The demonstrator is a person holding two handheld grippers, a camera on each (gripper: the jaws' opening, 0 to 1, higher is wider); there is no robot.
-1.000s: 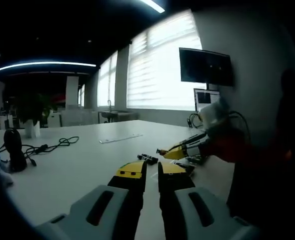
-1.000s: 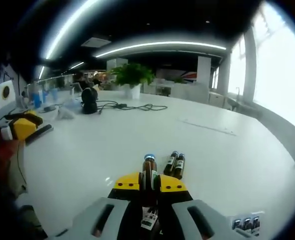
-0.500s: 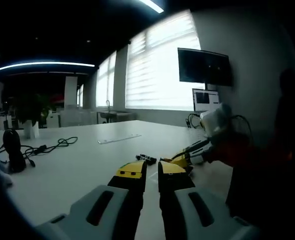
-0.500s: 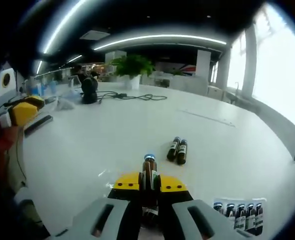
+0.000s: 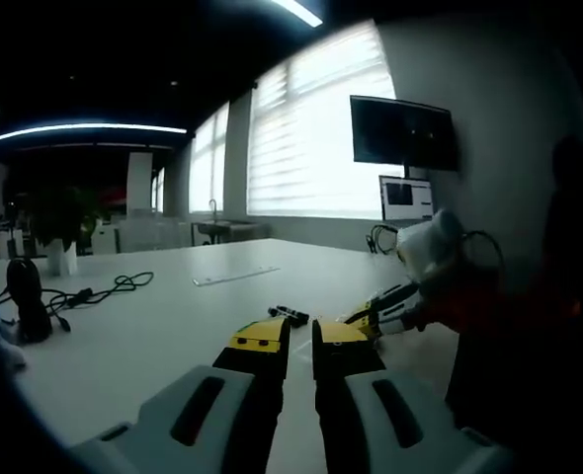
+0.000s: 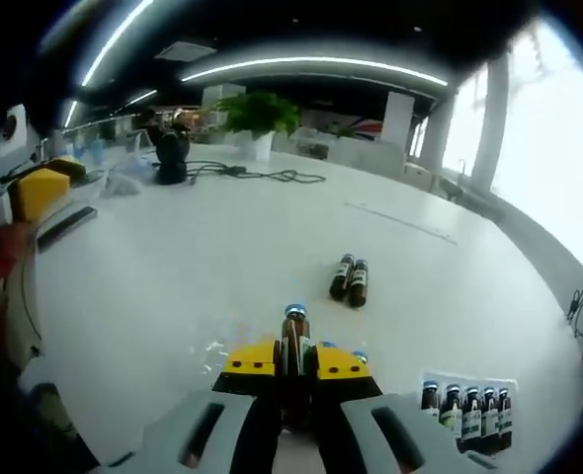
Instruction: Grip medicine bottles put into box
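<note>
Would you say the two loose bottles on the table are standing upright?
No, the two loose bottles lie on their sides, side by side on the table.

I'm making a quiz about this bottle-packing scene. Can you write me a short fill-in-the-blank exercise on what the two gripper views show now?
1. The right gripper is shut on a brown ____.
2. On the table, ____ loose bottles lie side by side.
3. The box at lower right holds a row of ____ bottles standing upright.
4. The left gripper holds ____ between its jaws.

Missing words: bottle; two; five; nothing
</note>
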